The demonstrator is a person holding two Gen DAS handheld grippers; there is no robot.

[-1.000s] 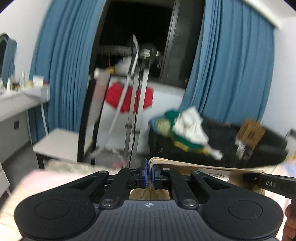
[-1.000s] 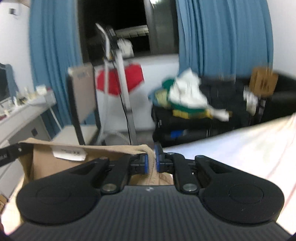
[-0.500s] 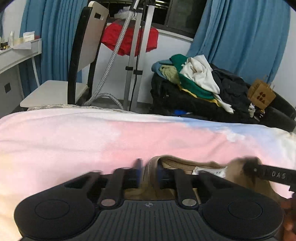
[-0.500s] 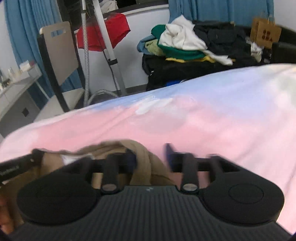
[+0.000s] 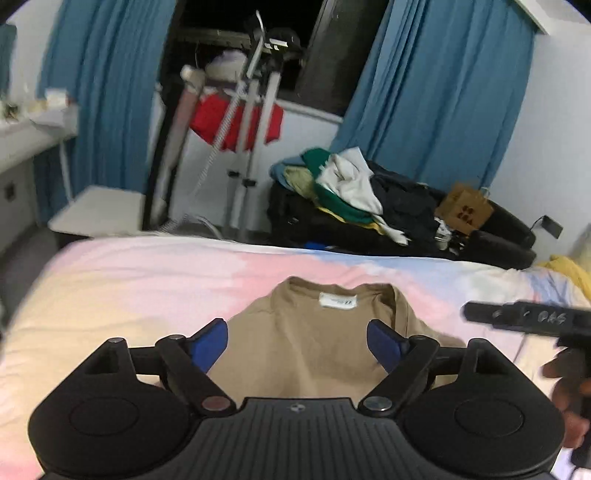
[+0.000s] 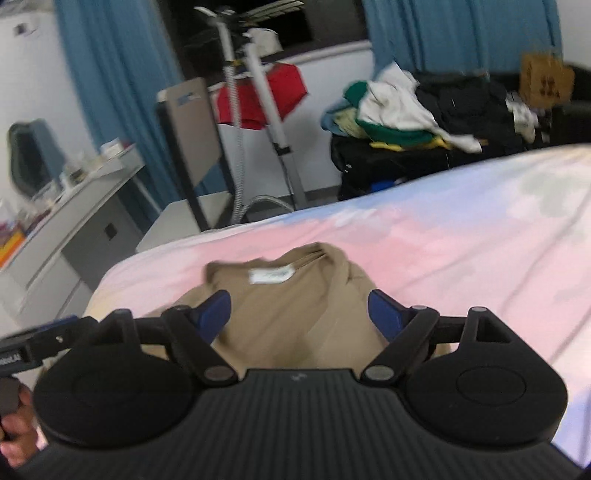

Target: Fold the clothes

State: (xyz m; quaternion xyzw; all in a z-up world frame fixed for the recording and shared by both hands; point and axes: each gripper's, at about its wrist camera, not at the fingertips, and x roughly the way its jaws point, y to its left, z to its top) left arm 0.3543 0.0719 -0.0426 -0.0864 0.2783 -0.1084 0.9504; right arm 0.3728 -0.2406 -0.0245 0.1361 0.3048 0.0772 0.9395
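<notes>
- My left gripper [image 5: 297, 341] and right gripper [image 6: 299, 314] hover, jaws spread, gripping nothing.
- The tan T-shirt [image 5: 314, 339] lies collar-far on the bed [image 5: 129, 295], flat enough for folding.

Blue curtains [image 5: 443, 110], dark window [image 5: 221, 22], white wall [image 5: 554, 129], grey desk [image 6: 74, 206], chair [image 6: 188, 147]

A bed [image 5: 129, 280] covered with a pastel sheet in pink, cream and pale blue is seen. A tan T-shirt [image 5: 306, 343] is laid flat on it, its collar with a white label [image 5: 338, 300] turned toward the far edge.
</notes>
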